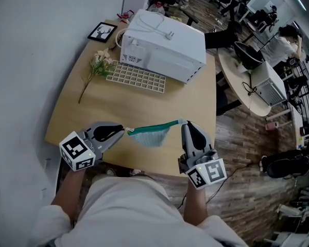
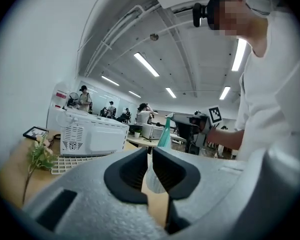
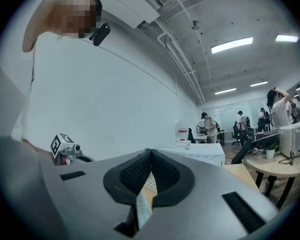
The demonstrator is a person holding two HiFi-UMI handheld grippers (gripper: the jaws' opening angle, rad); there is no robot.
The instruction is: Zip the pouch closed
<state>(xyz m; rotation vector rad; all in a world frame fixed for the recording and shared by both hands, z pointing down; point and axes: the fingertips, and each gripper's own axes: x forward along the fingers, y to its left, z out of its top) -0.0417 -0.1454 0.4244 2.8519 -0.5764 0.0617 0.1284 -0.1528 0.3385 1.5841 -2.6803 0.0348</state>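
A green mesh pouch [image 1: 152, 134] hangs stretched between my two grippers, just above the near edge of the wooden table [image 1: 144, 107]. My left gripper [image 1: 125, 131] pinches the pouch's left end, its jaws nearly together with only a thin slit between them. In the left gripper view, the pouch [image 2: 164, 135] runs away from the left gripper [image 2: 150, 152] toward the right one. My right gripper [image 1: 185, 124] is shut on the pouch's right end. A strip of pouch fabric [image 3: 142, 210] shows between the jaws of the right gripper [image 3: 150, 154].
A white appliance [image 1: 162, 45] stands at the table's far side, with a white grid tray [image 1: 136, 78] in front of it. A flower sprig [image 1: 97, 67] and a framed picture [image 1: 103, 31] lie at the far left. A round table [image 1: 247, 89] stands to the right.
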